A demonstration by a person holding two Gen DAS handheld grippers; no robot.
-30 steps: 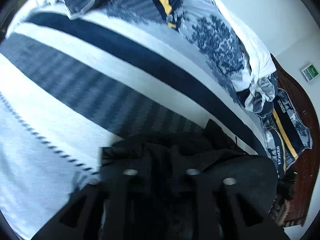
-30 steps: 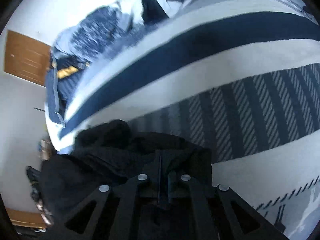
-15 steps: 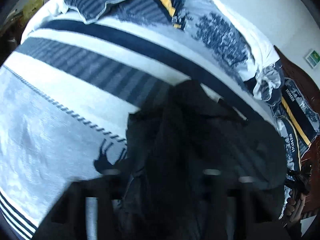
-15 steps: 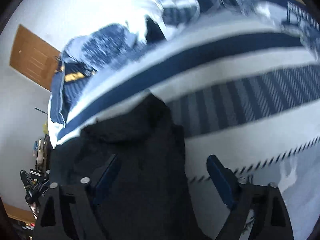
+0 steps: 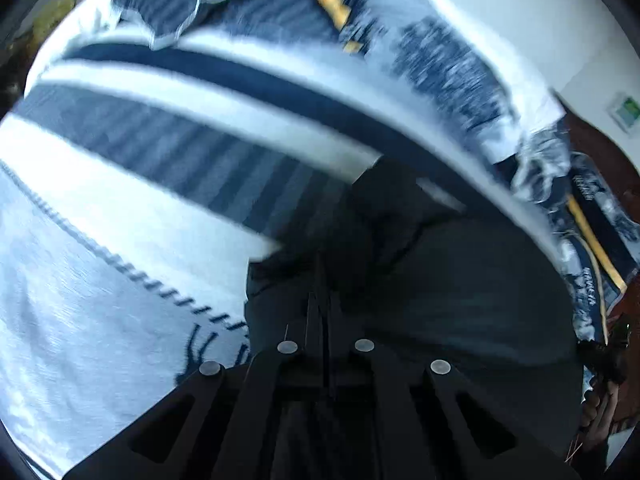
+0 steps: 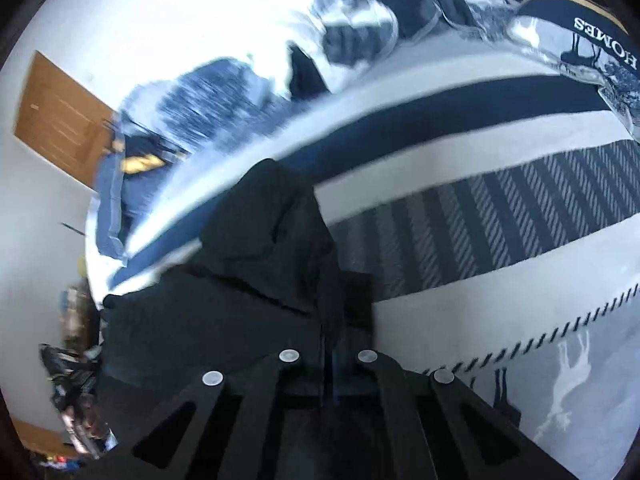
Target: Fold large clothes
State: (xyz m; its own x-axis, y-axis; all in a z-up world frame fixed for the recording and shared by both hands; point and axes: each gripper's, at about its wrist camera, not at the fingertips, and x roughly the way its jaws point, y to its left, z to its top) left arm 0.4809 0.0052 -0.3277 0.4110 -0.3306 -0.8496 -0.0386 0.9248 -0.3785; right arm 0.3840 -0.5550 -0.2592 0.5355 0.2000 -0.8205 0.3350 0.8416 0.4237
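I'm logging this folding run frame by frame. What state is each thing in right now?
left gripper: shut on the black garment.
right gripper: shut on the black garment.
black garment: bunched, not flat, held at both grippers over the bed.
striped bedspread: spread flat on the bed.
patterned duvet: crumpled along the far side.
wooden door: closed.

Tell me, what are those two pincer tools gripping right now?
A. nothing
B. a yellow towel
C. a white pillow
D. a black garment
D: the left gripper and the right gripper are each shut on the black garment, above the striped bedspread.
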